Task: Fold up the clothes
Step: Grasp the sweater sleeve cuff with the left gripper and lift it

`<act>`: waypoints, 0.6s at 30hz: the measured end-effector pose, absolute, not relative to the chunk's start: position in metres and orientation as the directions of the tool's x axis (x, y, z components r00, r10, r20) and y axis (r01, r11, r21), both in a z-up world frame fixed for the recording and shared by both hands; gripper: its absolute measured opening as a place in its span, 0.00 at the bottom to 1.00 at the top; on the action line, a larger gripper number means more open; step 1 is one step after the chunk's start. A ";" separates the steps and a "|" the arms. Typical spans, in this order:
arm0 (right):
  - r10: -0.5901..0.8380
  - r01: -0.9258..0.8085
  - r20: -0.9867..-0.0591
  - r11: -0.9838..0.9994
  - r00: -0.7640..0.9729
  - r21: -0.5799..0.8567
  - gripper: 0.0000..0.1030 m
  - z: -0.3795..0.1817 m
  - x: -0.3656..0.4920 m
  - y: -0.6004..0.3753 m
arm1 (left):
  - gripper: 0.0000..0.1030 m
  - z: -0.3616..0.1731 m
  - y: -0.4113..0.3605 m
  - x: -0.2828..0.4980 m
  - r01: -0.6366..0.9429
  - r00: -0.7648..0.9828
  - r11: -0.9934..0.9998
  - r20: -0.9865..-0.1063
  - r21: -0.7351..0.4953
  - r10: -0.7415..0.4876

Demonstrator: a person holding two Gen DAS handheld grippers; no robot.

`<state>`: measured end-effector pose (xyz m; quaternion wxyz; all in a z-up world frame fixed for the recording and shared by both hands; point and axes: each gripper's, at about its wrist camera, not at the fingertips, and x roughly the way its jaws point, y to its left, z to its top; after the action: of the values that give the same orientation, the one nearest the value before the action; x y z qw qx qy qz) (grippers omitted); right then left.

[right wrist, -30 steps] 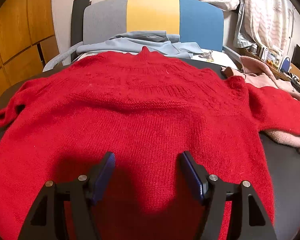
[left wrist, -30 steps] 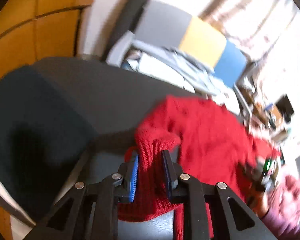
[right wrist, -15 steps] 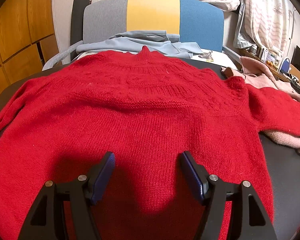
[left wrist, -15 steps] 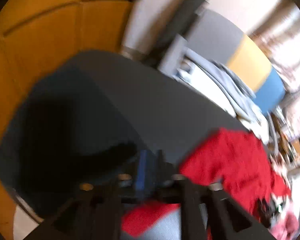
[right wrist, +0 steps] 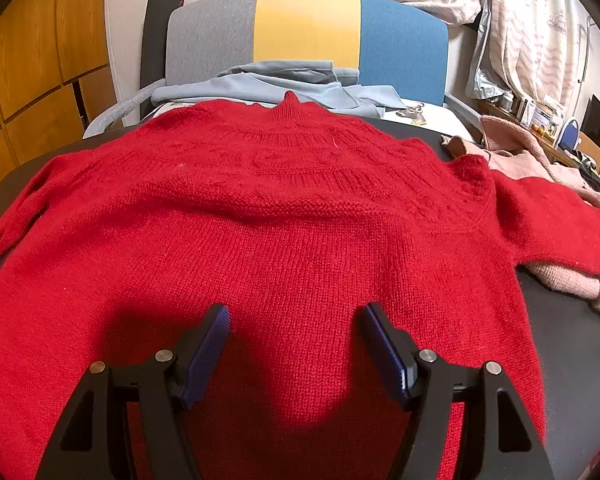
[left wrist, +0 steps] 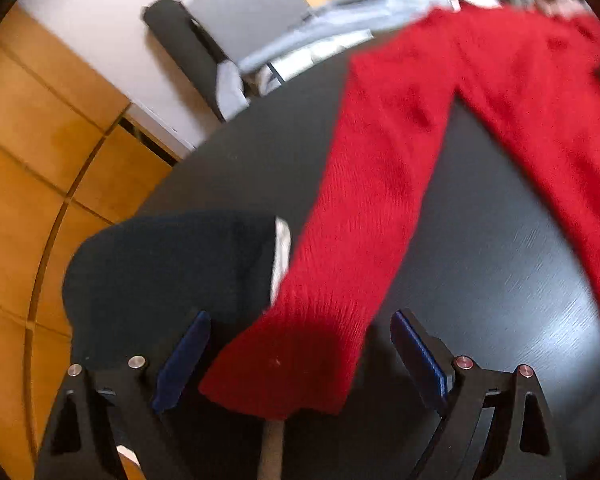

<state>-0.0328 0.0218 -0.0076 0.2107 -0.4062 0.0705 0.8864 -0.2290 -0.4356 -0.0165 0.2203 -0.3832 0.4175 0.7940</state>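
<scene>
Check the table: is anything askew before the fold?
The red sweater lies flat, but its right sleeve drapes over a pink garment, and its left cuff touches a dark folded garment.

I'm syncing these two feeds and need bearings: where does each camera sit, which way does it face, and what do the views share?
Left wrist: on the left gripper, angled down at the sweater's sleeve on the dark table; its jaws, just opened, straddle the cuff without touching it.
Right wrist: on the right gripper, facing the chair across the sweater; open jaws above the body.
Shared: sweater, table, chair.
</scene>
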 end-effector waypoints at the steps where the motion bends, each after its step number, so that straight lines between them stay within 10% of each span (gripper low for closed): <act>1: 0.317 -0.431 -0.750 -0.901 -0.581 -0.048 0.68 -0.008 -0.033 0.022 | 0.91 -0.024 -0.434 -0.232 -0.676 -0.600 -0.541 -0.800 0.501 0.010; 4: 0.321 -0.431 -0.750 -0.901 -0.578 -0.053 0.68 -0.008 -0.033 0.021 | 0.90 -0.028 -0.439 -0.234 -0.687 -0.599 -0.545 -0.799 0.481 0.050; 7: 0.323 -0.432 -0.750 -0.900 -0.577 -0.055 0.68 -0.007 -0.033 0.020 | 0.11 -0.016 -0.444 -0.242 -0.711 -0.460 -0.635 -0.883 0.302 0.095; 18: 0.330 -0.434 -0.751 -0.899 -0.571 -0.065 0.68 -0.008 -0.034 0.019 | 0.14 0.100 -0.531 -0.313 -0.384 -0.340 -0.818 -0.758 -0.429 0.557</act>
<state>-0.0344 0.0194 -0.0075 0.2161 -0.4094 0.0633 0.8841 -0.3134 -0.5311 0.1005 0.2891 -0.4964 -0.0870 0.8139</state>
